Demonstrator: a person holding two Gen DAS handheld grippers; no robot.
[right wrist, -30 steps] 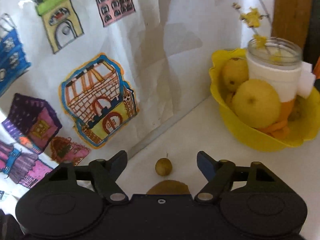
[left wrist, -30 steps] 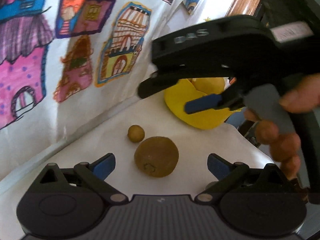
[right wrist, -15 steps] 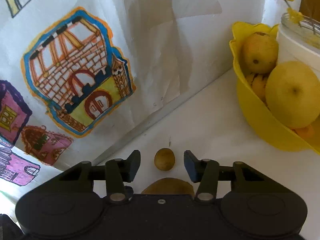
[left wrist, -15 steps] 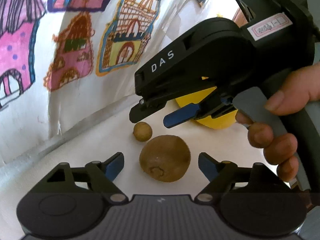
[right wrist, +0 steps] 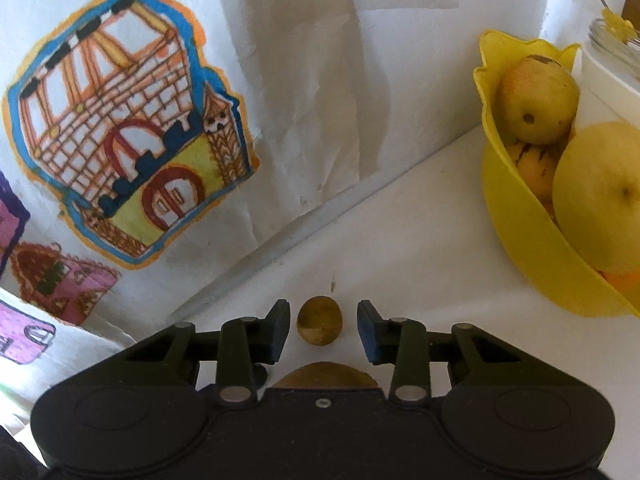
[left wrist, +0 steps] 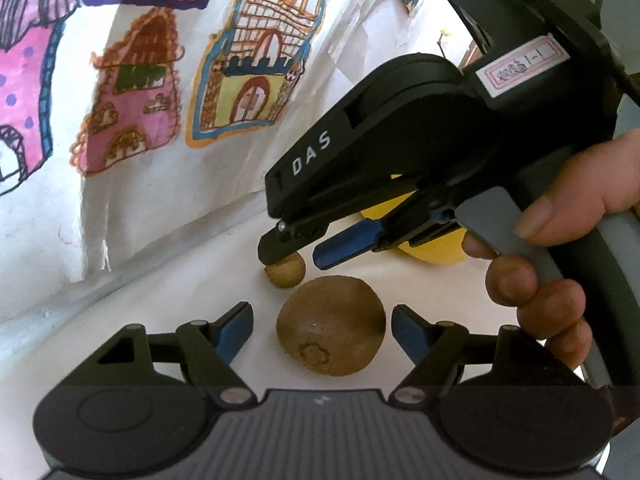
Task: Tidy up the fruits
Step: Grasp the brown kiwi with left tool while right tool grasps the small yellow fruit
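A brown kiwi (left wrist: 331,325) lies on the white table between the open fingers of my left gripper (left wrist: 322,327), which do not touch it. Just beyond it lies a small round brown fruit (left wrist: 285,274). My right gripper (left wrist: 298,254) reaches down over that small fruit. In the right wrist view the small fruit (right wrist: 319,320) sits between the open fingers of the right gripper (right wrist: 322,326), with a gap on each side. The kiwi's top (right wrist: 326,374) shows just below. A yellow bowl (right wrist: 508,216) at right holds a pear and other yellow fruits.
A white paper backdrop with coloured house drawings (right wrist: 124,152) stands close behind the fruits. A white jar (right wrist: 608,68) with yellow flowers stands behind the bowl. The bowl also shows in the left wrist view (left wrist: 436,250), mostly hidden behind the right gripper.
The right gripper has come down and forward onto the small fruit, and its fingers have narrowed around it. The left gripper has moved closer to the kiwi.
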